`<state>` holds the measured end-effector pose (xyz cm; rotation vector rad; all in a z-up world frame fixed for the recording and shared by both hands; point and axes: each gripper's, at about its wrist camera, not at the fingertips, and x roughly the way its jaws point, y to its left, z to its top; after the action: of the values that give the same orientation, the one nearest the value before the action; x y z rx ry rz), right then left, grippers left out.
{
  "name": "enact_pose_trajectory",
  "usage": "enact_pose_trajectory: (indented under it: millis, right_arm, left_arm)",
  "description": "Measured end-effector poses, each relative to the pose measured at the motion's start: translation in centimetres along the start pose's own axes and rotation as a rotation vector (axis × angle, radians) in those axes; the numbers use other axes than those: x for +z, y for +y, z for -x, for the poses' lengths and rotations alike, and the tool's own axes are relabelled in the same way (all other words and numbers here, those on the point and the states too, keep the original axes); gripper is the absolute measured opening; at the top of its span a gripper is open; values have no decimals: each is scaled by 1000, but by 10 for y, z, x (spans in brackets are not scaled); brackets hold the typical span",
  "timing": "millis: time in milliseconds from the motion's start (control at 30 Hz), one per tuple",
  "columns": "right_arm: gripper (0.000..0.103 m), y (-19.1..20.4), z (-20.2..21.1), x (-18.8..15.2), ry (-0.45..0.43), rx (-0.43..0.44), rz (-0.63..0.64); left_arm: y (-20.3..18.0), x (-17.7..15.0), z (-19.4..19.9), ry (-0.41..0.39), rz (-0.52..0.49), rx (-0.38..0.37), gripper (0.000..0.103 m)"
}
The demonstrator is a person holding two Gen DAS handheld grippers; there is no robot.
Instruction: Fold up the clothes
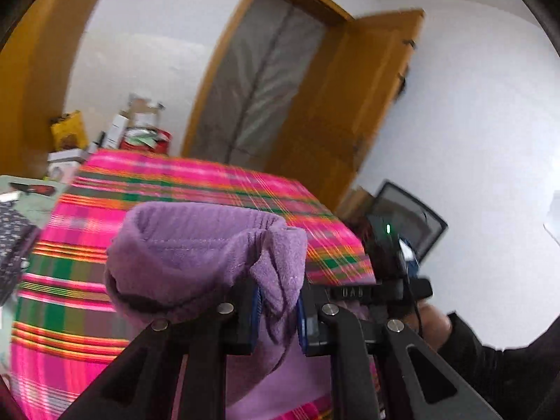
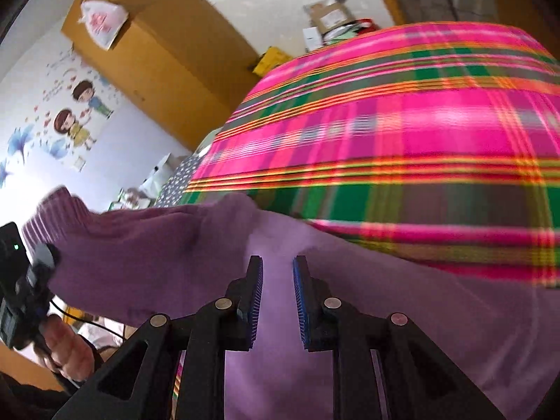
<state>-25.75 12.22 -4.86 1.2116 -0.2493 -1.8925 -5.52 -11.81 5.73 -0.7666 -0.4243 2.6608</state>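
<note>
A purple knit garment [image 1: 196, 255] lies on a bed with a pink, green and orange plaid cover [image 1: 175, 189]. My left gripper [image 1: 278, 311] is shut on a bunched fold of the purple garment and holds it lifted above the bed. In the right wrist view the garment [image 2: 350, 315] spreads over the near part of the plaid cover [image 2: 402, 133], with a ribbed cuff raised at the left. My right gripper [image 2: 278, 297] hovers just above the garment with its jaws apart and nothing between them. The left gripper shows at the left edge of the right wrist view [image 2: 24, 280].
An open wooden door [image 1: 350, 112] and a curtained doorway stand behind the bed. Boxes and clutter [image 1: 136, 129] sit at the bed's far left corner. A wooden wardrobe [image 2: 157, 52] stands against a wall with cartoon stickers. A dark patterned cloth [image 1: 14, 245] lies at the bed's left side.
</note>
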Motion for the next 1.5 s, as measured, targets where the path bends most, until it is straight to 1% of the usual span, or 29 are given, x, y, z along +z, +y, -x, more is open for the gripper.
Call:
enact_pose_trajectory:
  millis: [100, 167, 233, 367, 467, 567, 667, 733, 867, 933, 1000, 1100, 1200, 1300, 1400, 1433, 1500]
  right_arm:
    - [20, -16, 12, -7, -20, -16, -34]
    - [24, -23, 18, -11, -33, -25, -48]
    - [29, -25, 22, -14, -47, -31, -50]
    - [30, -27, 27, -15, -65, -44, -31]
    - [31, -28, 27, -15, -71, -49, -16]
    - [31, -29, 27, -14, -77, -48, -6]
    - [32, -28, 29, -13, -87, -47, -2]
    - [32, -26, 32, -13, -98, -37, 7]
    - [32, -13, 41, -14, -123, 4, 58]
    - [34, -3, 43, -15, -129, 30, 96]
    - [35, 6, 44, -16, -132, 51, 131]
    - [36, 18, 45, -17, -132, 64, 178]
    - [36, 20, 45, -19, -133, 56, 180]
    - [36, 15, 49, -22, -143, 37, 156]
    - [36, 13, 56, -24, -153, 42, 155]
    - [36, 13, 58, -25, -156, 47, 158]
    - [36, 22, 60, -29, -151, 77, 200]
  left_arm:
    - [-11, -13, -24, 76, -35, -30, 17]
    - [-19, -25, -41, 130, -74, -34, 17]
    - [-25, -36, -57, 181, -107, -32, 17]
    - [-41, -64, -92, 292, -225, 30, 17]
    - [-53, -82, -104, 328, -333, 78, 18]
    - [-64, -88, -104, 331, -408, 108, 23]
    - [-68, -89, -99, 326, -424, 115, 24]
    - [-65, -87, -91, 310, -398, 104, 24]
    - [-53, -76, -66, 241, -294, 53, 24]
    - [-50, -73, -55, 216, -269, 30, 28]
    - [-51, -72, -49, 204, -268, 10, 31]
    - [-62, -75, -54, 217, -326, 33, 32]
    - [-78, -81, -64, 242, -407, 55, 32]
    - [-87, -83, -67, 238, -453, 29, 32]
    - [-84, -79, -60, 209, -432, -1, 32]
    - [-81, -76, -57, 195, -414, -5, 32]
    - [-68, -69, -41, 153, -347, -8, 32]
